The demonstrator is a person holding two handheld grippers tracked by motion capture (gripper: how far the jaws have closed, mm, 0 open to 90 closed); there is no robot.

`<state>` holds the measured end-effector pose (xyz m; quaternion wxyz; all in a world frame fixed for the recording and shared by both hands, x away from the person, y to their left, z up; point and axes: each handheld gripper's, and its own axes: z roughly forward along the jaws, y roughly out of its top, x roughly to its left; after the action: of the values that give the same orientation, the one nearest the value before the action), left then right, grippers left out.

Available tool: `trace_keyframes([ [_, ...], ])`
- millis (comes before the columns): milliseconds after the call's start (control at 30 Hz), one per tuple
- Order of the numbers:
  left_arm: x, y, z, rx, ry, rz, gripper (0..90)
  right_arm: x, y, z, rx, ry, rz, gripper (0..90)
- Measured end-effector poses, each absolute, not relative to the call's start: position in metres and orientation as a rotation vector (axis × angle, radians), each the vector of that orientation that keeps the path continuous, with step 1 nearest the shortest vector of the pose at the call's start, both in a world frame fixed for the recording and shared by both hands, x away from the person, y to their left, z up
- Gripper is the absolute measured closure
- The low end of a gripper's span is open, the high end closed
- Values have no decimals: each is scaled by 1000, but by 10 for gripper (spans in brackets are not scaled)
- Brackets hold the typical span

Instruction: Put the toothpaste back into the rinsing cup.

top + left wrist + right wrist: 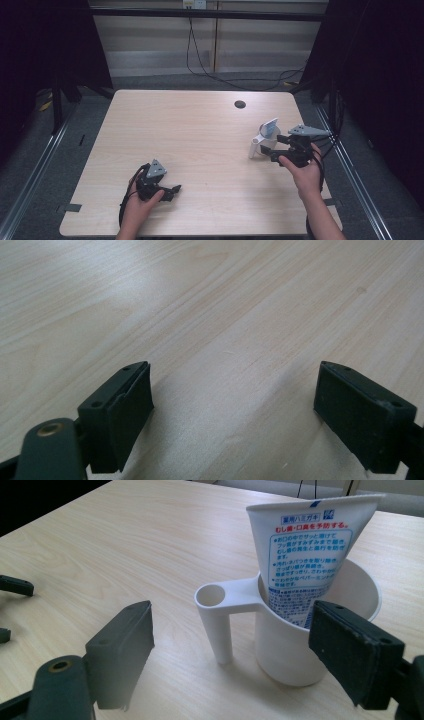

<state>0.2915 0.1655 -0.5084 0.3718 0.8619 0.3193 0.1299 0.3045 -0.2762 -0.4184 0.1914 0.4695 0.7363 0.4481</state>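
Toothpaste tube (306, 550) stands upright but tilted inside white cup (295, 650), crimped end up, on the right side of the counter (200, 140). Cup sits upright; its hollow handle post (220, 625) reaches down to the counter. Right gripper (235, 655) sits level just beside the cup, fingers (125, 645) spread wide either side of it, not touching cup or tube, nothing gripped. Left gripper (232, 410) rests low at the near left of the counter, well apart from the cup, fingers wide open over bare wood, holding nothing.
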Motion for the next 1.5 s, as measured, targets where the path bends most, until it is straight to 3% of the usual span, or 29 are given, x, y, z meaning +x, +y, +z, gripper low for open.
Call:
trace_keyframes([
  [1500,292,166,-508,2209,817,337,154,276,-287,-454,1318,2133,1226,171],
])
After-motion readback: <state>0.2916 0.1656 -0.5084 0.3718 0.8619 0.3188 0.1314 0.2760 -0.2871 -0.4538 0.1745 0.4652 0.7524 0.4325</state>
